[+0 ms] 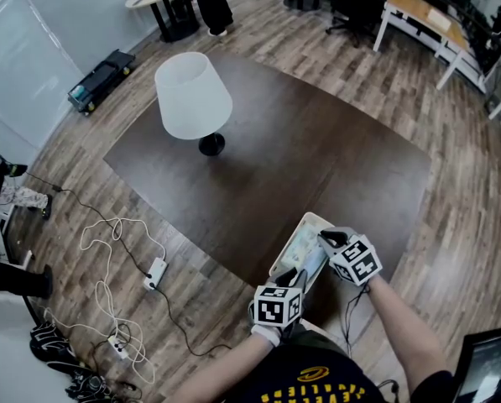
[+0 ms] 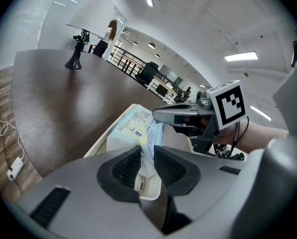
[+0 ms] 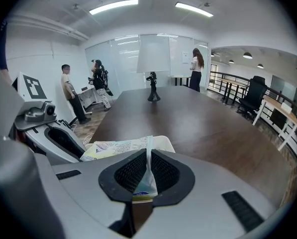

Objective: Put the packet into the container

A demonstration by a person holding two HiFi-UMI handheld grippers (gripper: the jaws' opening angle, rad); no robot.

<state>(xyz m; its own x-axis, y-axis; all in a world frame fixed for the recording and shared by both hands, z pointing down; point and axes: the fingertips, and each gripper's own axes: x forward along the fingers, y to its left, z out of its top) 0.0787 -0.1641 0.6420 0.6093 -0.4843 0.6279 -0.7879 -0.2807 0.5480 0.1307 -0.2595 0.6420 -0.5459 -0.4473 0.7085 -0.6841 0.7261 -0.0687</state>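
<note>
A pale printed packet (image 1: 303,246) lies over a cream container (image 1: 310,219) at the near edge of the dark table. My left gripper (image 1: 299,274) is at the container's near end. In the left gripper view the packet (image 2: 133,126) runs into my left gripper (image 2: 147,158), whose pads close on its bunched film edge above the container's rim (image 2: 108,136). My right gripper (image 1: 326,240) holds the packet from the right side. In the right gripper view my right gripper (image 3: 148,176) is shut on a thin film edge of the packet (image 3: 118,147).
A white-shaded lamp (image 1: 193,95) stands on the table (image 1: 317,149) at the far left. White cables and a power strip (image 1: 156,271) lie on the wooden floor to the left. People stand far off beyond the table (image 3: 71,96). Desks and chairs line the back.
</note>
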